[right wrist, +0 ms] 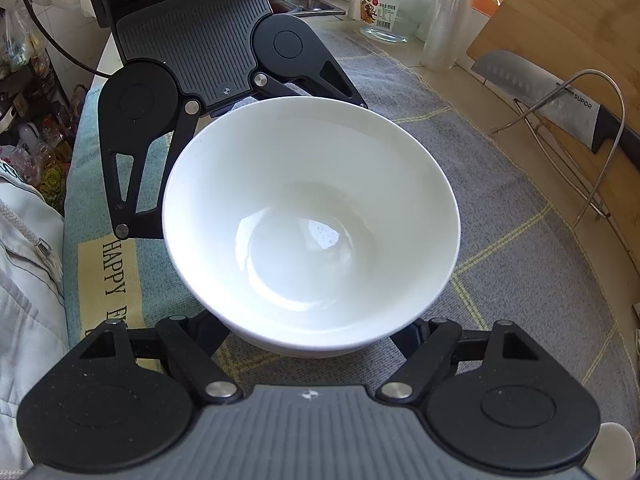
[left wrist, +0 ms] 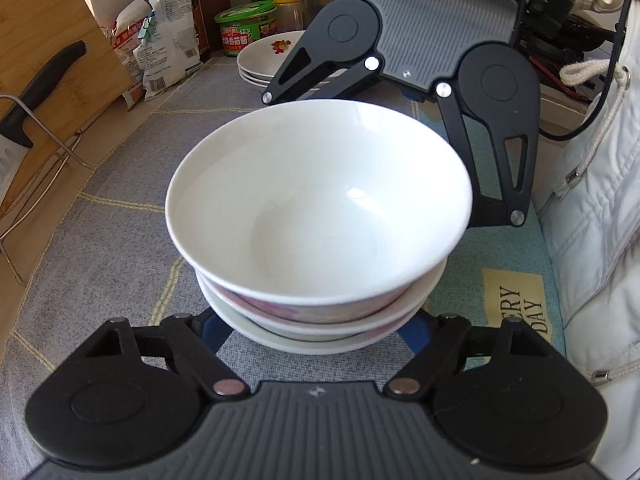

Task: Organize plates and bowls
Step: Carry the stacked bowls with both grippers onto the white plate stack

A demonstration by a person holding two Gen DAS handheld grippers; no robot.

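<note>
I held both tongs tilted down from opposite sides of the bowls (left wrist: 320, 216). My left tongs (left wrist: 316, 332) and right tongs (right wrist: 312, 340) straddled the stack's base; grip I couldn't tell. Three white bowls sat nested on the desk (left wrist: 120, 216), plates (left wrist: 268, 54) behind.

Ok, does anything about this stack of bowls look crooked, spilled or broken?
The top white bowl sits a little askew on the bowls below it. In the left wrist view it overhangs further on the picture's left and looks slightly tilted rather than nested flush. Nothing looks spilled or chipped.
</note>
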